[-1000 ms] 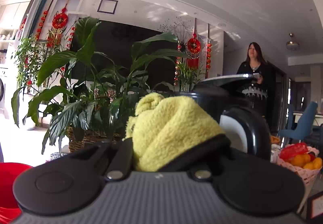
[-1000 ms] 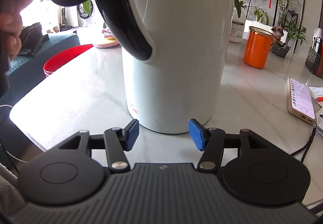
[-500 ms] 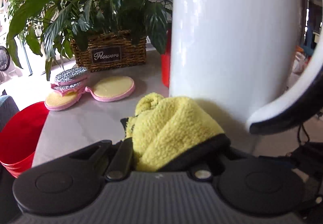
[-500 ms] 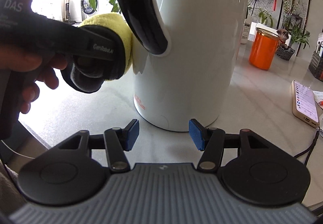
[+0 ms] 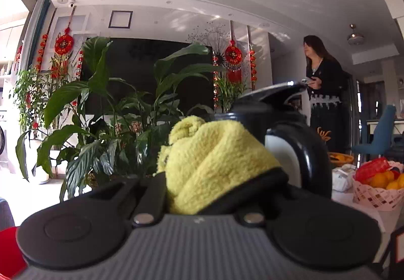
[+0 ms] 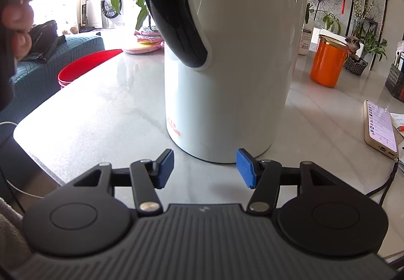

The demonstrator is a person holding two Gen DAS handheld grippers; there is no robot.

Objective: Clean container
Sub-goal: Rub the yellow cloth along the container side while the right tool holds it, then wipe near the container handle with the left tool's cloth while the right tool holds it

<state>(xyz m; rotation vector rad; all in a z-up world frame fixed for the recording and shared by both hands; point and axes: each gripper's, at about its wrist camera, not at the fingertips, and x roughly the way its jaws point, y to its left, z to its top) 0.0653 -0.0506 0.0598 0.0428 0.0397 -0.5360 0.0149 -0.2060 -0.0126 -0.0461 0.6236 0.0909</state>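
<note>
Right wrist: white kettle (image 6: pixel 234 57) on marble table (image 6: pixel 101 113); fingers (image 6: pixel 242 168) released. Left grasps yellow cloth (image 5: pixel 212 163).

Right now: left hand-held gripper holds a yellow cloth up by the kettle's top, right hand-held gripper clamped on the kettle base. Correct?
Not quite. The right hand-held gripper is open, short of the kettle base, per the right wrist view. The left hand-held gripper does hold the yellow cloth.
</note>
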